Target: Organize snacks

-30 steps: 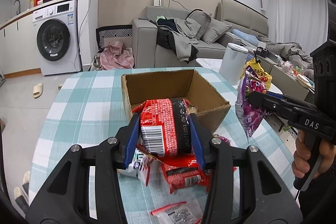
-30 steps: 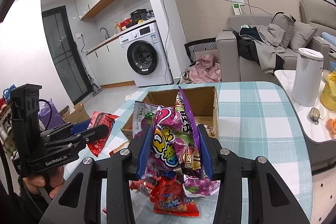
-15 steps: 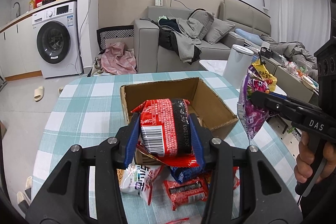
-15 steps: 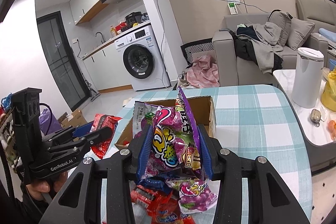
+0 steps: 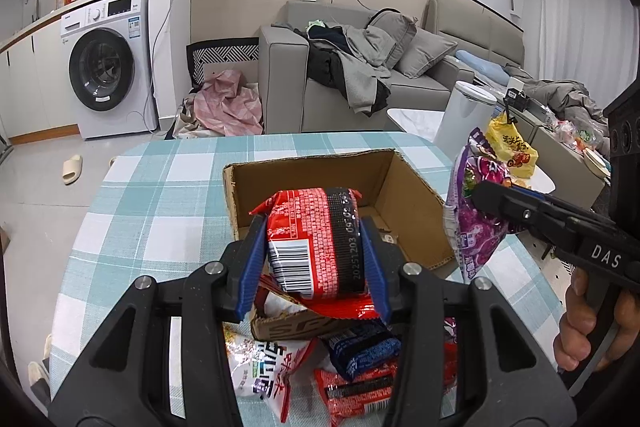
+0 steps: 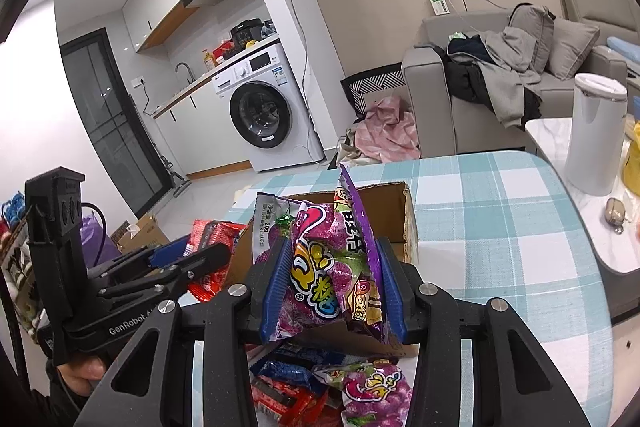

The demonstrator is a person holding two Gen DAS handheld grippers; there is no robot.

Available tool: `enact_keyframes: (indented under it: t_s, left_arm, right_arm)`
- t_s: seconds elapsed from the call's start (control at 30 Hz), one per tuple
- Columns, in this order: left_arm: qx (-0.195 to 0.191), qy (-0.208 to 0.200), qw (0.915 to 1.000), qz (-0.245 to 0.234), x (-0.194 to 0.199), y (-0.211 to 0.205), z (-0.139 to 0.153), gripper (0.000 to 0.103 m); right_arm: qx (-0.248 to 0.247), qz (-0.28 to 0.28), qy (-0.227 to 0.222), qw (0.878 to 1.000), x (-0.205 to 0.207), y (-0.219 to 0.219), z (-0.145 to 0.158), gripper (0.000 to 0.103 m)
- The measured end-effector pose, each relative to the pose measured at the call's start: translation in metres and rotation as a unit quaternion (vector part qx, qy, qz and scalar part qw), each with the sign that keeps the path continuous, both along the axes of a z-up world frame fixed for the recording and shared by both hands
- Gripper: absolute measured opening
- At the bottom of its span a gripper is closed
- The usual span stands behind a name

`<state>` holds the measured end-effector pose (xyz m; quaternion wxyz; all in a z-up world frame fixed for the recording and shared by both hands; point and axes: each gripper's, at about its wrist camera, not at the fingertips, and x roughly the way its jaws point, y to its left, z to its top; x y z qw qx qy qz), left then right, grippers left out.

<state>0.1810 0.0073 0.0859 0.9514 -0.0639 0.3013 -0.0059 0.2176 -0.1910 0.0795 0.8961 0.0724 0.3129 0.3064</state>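
My left gripper [image 5: 314, 267] is shut on a red snack packet [image 5: 316, 243] with a barcode, held above the near edge of an open cardboard box [image 5: 400, 187]. My right gripper [image 6: 332, 291] is shut on a purple grape candy bag [image 6: 324, 267], held over the box's near rim [image 6: 396, 223]. The right gripper and its purple bag [image 5: 476, 215] show at the right of the left wrist view. The left gripper [image 6: 196, 263] with the red packet [image 6: 208, 235] shows at the left of the right wrist view.
Loose snack packets lie on the checked tablecloth [image 5: 160, 207] in front of the box: a white one [image 5: 268, 363], a blue one [image 5: 360, 347], red ones [image 5: 352, 391] and a purple one [image 6: 372, 391]. A white bin [image 6: 592, 135] stands beyond the table's right edge.
Both grippers have moved forward with their packets, so the box sits closer and lower in both views. The loose packets have slid toward the bottom of the frames.
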Motion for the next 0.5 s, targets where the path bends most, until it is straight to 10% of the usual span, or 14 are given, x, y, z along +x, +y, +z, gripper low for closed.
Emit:
enact_keyframes:
  t_s: [0.5]
  left_arm:
    - [0.0,0.018,0.9998,0.0,0.034,-0.003,-0.025,0.042]
  right_arm:
    - [-0.001,-0.019,0.022,1.0,0.026,0.009,-0.019,0.043]
